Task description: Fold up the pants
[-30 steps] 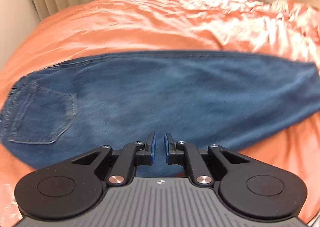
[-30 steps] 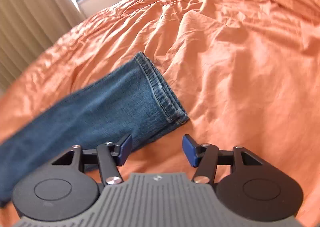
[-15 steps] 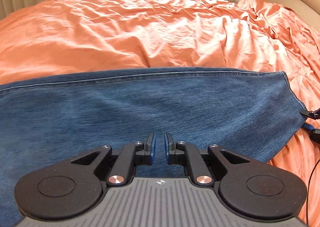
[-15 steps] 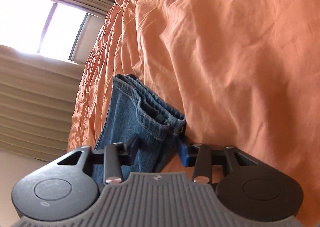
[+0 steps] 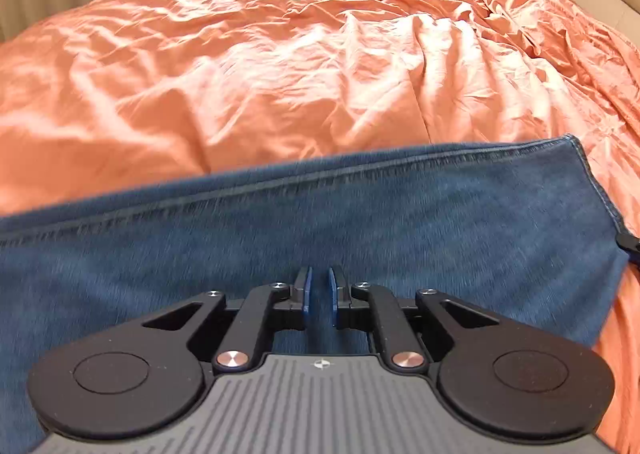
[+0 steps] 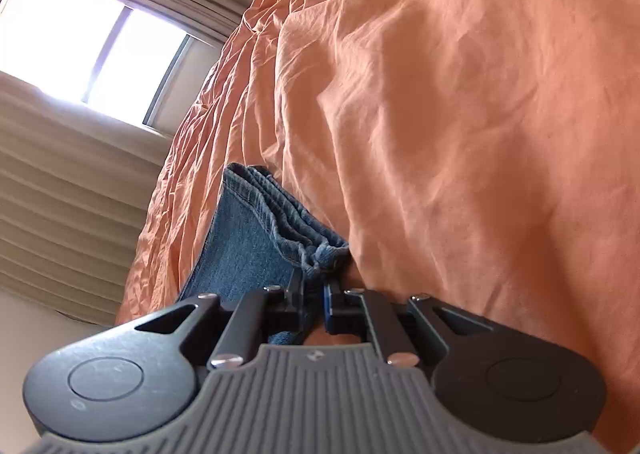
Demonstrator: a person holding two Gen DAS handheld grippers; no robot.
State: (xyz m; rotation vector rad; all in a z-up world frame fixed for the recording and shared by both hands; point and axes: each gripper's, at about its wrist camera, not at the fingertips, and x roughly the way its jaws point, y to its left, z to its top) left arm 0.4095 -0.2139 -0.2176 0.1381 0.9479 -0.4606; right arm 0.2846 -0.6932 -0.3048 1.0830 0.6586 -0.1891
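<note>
The right claw is pinching the hem of the blue denim pants lying on the orange bed, at six o'clock, the left claw is hovering clenched and empty, and a thin pinch could be slipping off.

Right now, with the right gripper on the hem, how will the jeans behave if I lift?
Likely floppy: the jeans lie limp on the orange bedding. Probably heavy, since several denim layers stack at the hem. The right gripper has just closed on one corner, so the rest may sag.
</note>
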